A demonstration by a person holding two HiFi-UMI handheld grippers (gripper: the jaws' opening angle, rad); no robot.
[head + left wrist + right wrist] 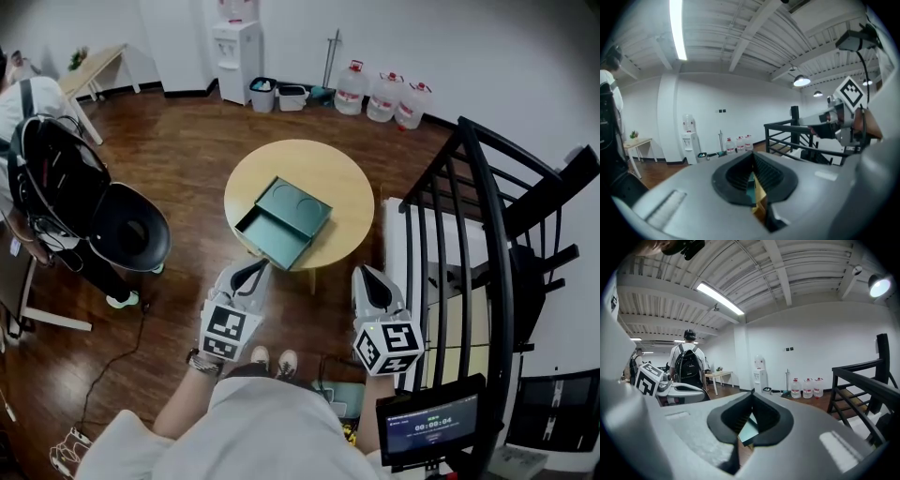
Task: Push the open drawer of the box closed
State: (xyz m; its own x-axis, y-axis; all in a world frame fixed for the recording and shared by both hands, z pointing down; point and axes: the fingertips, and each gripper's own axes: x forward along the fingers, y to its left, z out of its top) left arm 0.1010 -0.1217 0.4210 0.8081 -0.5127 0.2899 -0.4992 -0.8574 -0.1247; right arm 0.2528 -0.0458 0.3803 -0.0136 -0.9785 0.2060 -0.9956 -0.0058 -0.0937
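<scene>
So the teal box [302,208] is sitting on the little round table [352,192], turned at an angle, with its drawer [270,236] hanging open on the side facing us. We're holding the left gripper [251,273] just beside the drawer's front, and we honestly can't tell if it's touching. The right gripper [371,277] is hanging off past the table's edge, apart from the box. Both are pinched fully together with nothing in them. That's what we're wanting here, since closed tips are making one solid nose to push with.

Our take on doing this bit well: we're aiming the left tips at the middle of the drawer front, not a corner. An off-centre shove is probably going to jam the drawer crooked or spin the whole box on that smooth top. We're also pushing along the drawer's own slanted line, slow and level. If the box is sliding instead of the drawer, we're thinking the right gripper should be bracing the box's far side.
</scene>
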